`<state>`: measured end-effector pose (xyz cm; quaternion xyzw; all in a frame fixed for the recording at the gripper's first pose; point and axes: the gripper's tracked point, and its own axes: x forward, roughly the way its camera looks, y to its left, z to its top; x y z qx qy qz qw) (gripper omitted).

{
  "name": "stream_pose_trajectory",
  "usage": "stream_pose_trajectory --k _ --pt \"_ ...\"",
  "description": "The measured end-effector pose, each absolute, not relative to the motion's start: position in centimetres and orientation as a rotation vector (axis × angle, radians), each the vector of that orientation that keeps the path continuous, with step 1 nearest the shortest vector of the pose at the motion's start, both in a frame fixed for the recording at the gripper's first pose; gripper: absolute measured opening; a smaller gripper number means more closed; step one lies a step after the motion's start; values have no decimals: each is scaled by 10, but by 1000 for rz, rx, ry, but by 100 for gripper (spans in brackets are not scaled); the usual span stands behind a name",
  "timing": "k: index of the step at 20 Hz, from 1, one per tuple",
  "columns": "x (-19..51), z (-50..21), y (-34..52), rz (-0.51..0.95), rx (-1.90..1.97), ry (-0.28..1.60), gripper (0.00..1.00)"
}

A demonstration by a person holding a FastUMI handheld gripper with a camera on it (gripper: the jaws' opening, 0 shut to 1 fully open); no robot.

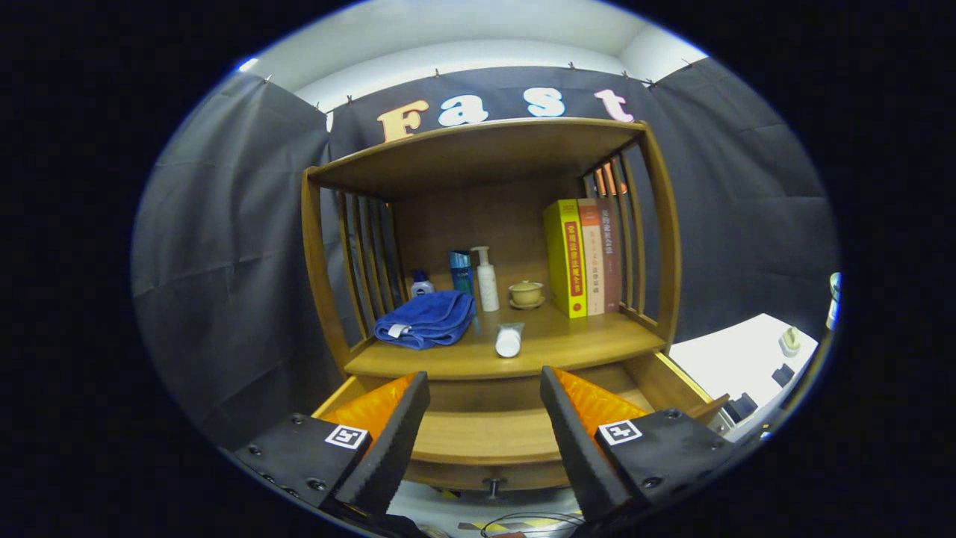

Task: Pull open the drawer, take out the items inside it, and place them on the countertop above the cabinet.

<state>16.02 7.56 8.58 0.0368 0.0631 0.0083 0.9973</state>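
Note:
A wooden cabinet stands ahead with its drawer (485,437) pulled out toward me, the knob at its front edge. My gripper (485,385) hovers open above the drawer, nothing between its fingers. The drawer's inside is mostly hidden behind the fingers. On the countertop (567,347) above the drawer lies a white tube (509,340), just beyond the fingers. A folded blue towel (426,319) rests on the countertop's left part.
At the back of the countertop stand a small bottle (422,285), a blue bottle (461,271), a white pump bottle (487,279), a lidded cup on a saucer (526,293) and upright books (586,258). A white table (747,359) sits to the right.

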Motion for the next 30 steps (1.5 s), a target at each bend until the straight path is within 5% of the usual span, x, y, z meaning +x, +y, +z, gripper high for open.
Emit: stream_pose_trajectory --k 16,23,30 --pt "89 35 73 -7 -52 -235 96" --pt "105 -19 106 60 -101 -147 97" --pt "150 -54 82 -22 -89 -60 99"
